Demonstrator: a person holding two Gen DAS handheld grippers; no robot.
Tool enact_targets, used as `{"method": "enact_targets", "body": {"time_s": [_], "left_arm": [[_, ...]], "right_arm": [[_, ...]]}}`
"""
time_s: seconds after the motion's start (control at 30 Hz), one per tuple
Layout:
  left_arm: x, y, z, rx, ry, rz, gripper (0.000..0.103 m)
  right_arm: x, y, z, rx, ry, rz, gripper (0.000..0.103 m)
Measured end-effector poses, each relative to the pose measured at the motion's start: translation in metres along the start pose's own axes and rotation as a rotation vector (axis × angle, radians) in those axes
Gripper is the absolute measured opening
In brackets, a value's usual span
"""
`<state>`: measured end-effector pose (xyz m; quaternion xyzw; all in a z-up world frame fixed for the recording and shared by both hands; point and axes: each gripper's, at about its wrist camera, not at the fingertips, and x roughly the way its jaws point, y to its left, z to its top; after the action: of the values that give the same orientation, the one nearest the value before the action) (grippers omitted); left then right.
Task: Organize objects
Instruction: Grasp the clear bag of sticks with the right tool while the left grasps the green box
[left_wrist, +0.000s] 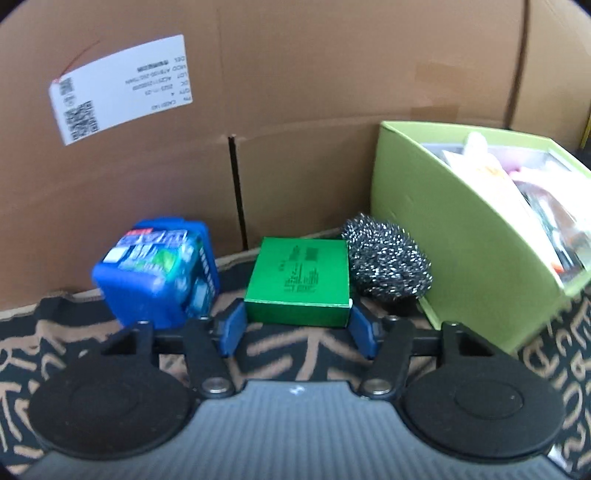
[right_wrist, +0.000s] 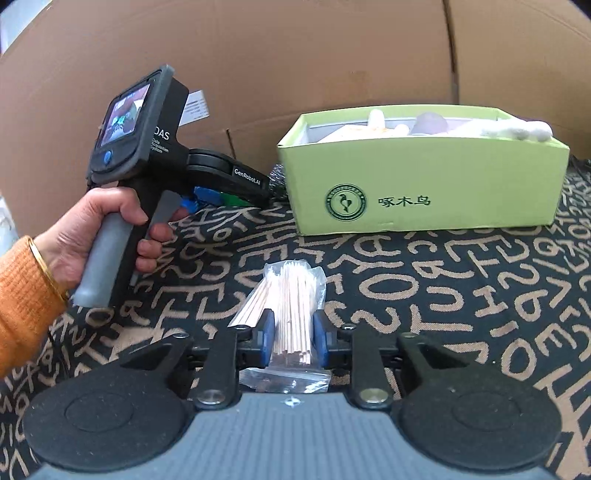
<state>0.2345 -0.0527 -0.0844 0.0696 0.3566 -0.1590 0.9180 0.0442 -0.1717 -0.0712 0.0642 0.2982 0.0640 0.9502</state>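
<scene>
The small green box (left_wrist: 298, 281) lies flat on the patterned cloth (left_wrist: 280, 349) between one blue tub (left_wrist: 159, 273) and one steel scourer (left_wrist: 388, 258), just ahead of the left gripper (left_wrist: 297, 326), tilted down, jaws apart astride its near corners, not pressing. The right gripper (right_wrist: 293, 334) pinches one bag of wooden sticks (right_wrist: 291, 306), sticks pointing away toward the light-green box (right_wrist: 424, 184).

Two low, close wrist views angled down, both on the light-green box (left_wrist: 443, 221) (right_wrist: 424, 184).
</scene>
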Motion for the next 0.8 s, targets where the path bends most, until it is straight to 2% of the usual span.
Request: {"method": "enact_targets", "body": {"time_s": [0.17,0.27,0.3,0.33,0.37,0.4,0.43,0.5,0.57,0.63,0.67,0.7,0.73,0.8], "left_arm": [[-0.045,0.0,-0.039,0.01,0.011,-0.051,0.059],[-0.072,-0.004,-0.06,0.021,0.022,-0.053,0.064],[-0.077,-0.005,-0.063,0.015,0.02,-0.046,0.076],[-0.081,-0.007,-0.066,0.008,0.012,-0.038,0.089],[-0.082,-0.008,-0.066,0.005,-0.001,-0.024,0.092],[-0.079,-0.005,-0.063,0.009,-0.009,-0.006,0.093],[-0.077,-0.008,-0.06,0.013,-0.007,0.006,0.093],[-0.071,-0.001,-0.052,0.009,0.008,0.008,0.093],[-0.068,0.006,-0.049,0.015,0.022,0.015,0.091],[-0.062,0.009,-0.047,0.019,0.038,0.007,0.079],[-0.063,0.01,-0.047,0.015,0.031,-0.005,0.076],[-0.065,0.011,-0.047,0.021,0.031,-0.012,0.066],[-0.068,0.01,-0.048,0.027,0.032,-0.017,0.065],[-0.071,0.01,-0.049,0.035,0.04,-0.025,0.064]], "right_arm": [[-0.015,0.001,-0.007,-0.034,0.029,0.047,0.024],[-0.025,0.002,-0.01,-0.053,0.038,0.041,0.024],[-0.027,0.003,-0.011,-0.057,0.035,0.032,0.026],[-0.028,0.003,-0.011,-0.056,0.033,0.024,0.036],[-0.028,0.005,-0.011,-0.049,0.031,0.018,0.044],[-0.029,0.006,-0.011,-0.041,0.026,0.018,0.059],[-0.029,0.007,-0.011,-0.041,0.02,0.022,0.062],[-0.03,0.012,-0.013,-0.057,0.022,0.017,0.062],[-0.028,0.016,-0.015,-0.08,0.033,-0.006,0.06],[-0.027,0.017,-0.018,-0.091,0.04,-0.025,0.044],[-0.028,0.017,-0.019,-0.088,0.035,-0.02,0.041],[-0.028,0.016,-0.018,-0.082,0.039,-0.012,0.031],[-0.029,0.015,-0.017,-0.077,0.038,-0.008,0.025],[-0.032,0.014,-0.014,-0.069,0.032,0.005,0.019]]}}
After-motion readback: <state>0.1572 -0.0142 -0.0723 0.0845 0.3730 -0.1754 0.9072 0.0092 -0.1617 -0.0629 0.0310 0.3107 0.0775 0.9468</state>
